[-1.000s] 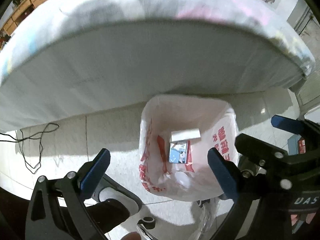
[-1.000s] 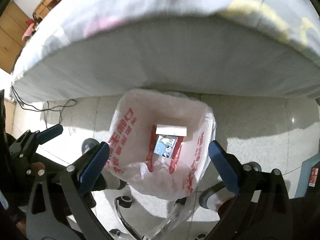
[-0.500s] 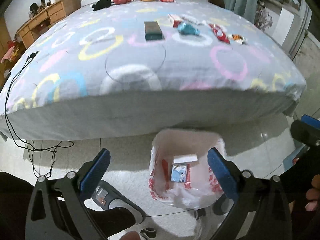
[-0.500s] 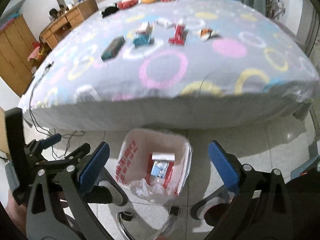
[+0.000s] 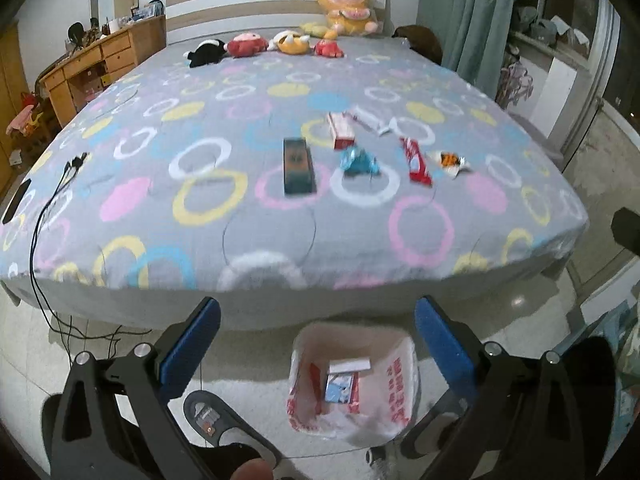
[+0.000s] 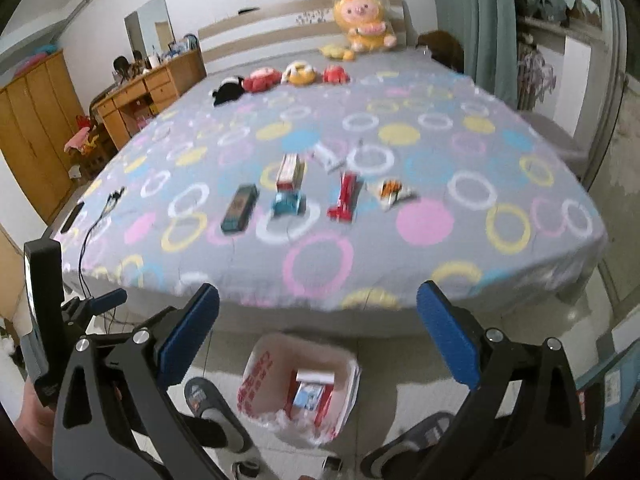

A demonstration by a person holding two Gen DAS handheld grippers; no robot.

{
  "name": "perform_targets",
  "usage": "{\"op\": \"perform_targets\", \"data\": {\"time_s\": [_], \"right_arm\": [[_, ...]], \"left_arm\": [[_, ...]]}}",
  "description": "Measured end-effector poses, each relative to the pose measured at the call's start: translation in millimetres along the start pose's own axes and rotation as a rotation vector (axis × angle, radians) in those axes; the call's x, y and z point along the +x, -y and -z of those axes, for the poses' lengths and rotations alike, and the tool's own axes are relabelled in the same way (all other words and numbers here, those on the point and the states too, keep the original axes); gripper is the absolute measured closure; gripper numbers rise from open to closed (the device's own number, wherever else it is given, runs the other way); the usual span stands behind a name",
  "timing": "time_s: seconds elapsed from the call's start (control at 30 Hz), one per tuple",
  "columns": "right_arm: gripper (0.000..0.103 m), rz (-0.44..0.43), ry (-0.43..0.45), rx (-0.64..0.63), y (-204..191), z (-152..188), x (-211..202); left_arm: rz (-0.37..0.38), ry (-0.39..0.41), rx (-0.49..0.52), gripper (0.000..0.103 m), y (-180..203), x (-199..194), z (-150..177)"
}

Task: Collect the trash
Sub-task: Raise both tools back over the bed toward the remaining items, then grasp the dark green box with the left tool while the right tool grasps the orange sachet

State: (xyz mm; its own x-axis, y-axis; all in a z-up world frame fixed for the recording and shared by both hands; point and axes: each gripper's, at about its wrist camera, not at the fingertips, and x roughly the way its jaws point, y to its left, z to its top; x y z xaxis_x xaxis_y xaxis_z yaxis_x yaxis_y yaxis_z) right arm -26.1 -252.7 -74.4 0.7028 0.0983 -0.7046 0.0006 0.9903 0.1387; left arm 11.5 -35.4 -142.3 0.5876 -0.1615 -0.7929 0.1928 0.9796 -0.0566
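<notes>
A white trash bag with red print (image 5: pixel 394 384) (image 6: pixel 256 380) stands open on the floor at the foot of the bed, with a few packets inside. Trash lies on the bedspread: a dark green box (image 5: pixel 298 166) (image 6: pixel 240 207), a red-and-white carton (image 5: pixel 341 130) (image 6: pixel 290 171), a blue wrapper (image 5: pixel 359 161) (image 6: pixel 289 204), a red packet (image 5: pixel 415 160) (image 6: pixel 345 197), an orange-and-white wrapper (image 5: pixel 449 159) (image 6: pixel 391 191) and a white packet (image 5: pixel 369 119) (image 6: pixel 326 156). My left gripper (image 5: pixel 318 342) and right gripper (image 6: pixel 318 336) are open and empty, above the bag, short of the bed.
The bed (image 5: pixel 180 208) has a grey spread with coloured rings. Plush toys (image 5: pixel 264 44) line its head. A black cable (image 5: pixel 44 216) and a phone (image 5: pixel 16 202) lie at its left edge. A wooden desk (image 5: pixel 92 68) stands left, curtains (image 5: pixel 472 20) right. Slippered feet (image 6: pixel 216 416) are beside the bag.
Both grippers have risen and tilted up from looking down into the bag. The bed top and the trash on it have come into view. Both stayed open.
</notes>
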Motion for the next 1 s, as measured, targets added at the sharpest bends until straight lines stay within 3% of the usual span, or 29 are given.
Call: {"op": "perform_targets", "data": {"time_s": [0.23, 0.47, 0.73, 1.0], "right_arm": [[0.007, 0.037, 0.026, -0.022, 10, -57, -3], [0.007, 0.078, -0.027, -0.051, 21, -112, 28], [0.007, 0.119, -0.139, -0.068, 40, -153, 103], [0.007, 0.167, -0.285, -0.036, 72, -161, 190]], "left_arm": [[-0.006, 0.025, -0.012, 0.008, 0, 0, -49], [-0.011, 0.003, -0.026, 0.008, -6, 28, -95], [-0.026, -0.055, -0.052, 0.008, -15, 84, -133], [-0.046, -0.155, -0.077, 0.008, -29, 153, -153]]}}
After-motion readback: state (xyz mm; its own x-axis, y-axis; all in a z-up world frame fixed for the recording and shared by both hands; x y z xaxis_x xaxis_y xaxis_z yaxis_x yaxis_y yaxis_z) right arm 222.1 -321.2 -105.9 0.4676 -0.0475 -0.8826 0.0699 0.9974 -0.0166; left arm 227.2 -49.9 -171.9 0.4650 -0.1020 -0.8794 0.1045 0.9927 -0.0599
